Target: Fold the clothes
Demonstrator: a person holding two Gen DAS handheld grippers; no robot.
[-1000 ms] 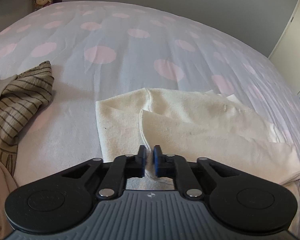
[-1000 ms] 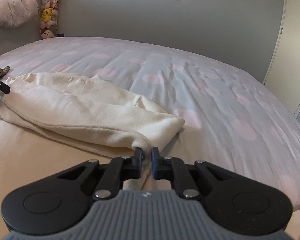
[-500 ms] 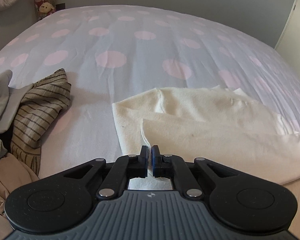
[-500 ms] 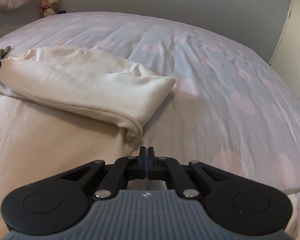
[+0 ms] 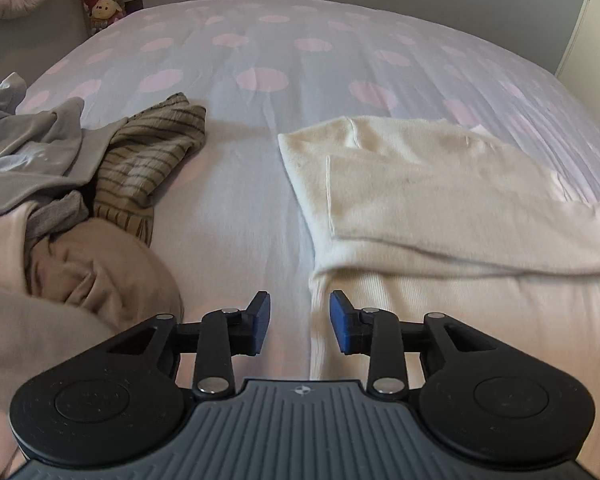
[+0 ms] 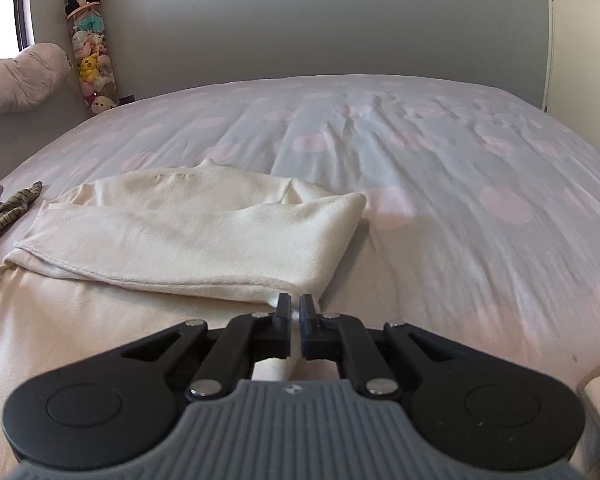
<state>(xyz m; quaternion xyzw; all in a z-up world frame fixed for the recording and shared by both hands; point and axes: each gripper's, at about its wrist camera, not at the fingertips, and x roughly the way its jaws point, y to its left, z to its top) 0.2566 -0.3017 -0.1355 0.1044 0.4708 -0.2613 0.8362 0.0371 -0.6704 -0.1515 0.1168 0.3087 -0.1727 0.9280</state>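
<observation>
Left hand-held gripper (image 5: pixel 299 322): jaws standing wide apart, gripping nothing, hovering over the bed (image 5: pixel 260 60) with the left edge of the cream sweater (image 5: pixel 440 184) running up between its blue pads (image 5: pixel 342 326).

Right hand-held gripper (image 6: pixel 295 307): jaws nearly together, only a narrow slit between them, and a bit of cream fabric is showing in that slit at the sweater's near right corner. It appears to be pinching that corner; the contact itself is partly hidden by the fingers.

The cream sweater is lying flat on the polka-dot bed cover, partly folded: an upper layer is doubled over the lower part, with its hem running across in the right wrist view.

To the left of the sweater, well apart from it, a heap of unfolded clothes is sitting on the bed: a brown striped garment (image 5: pixel 152 152), a grey garment (image 5: pixel 32 152), and a beige one (image 5: pixel 92 264) nearest the camera.

Farther out, a tube of plush toys (image 6: pixel 90 52) is standing in the corner against the grey wall (image 6: pixel 300 32).
</observation>
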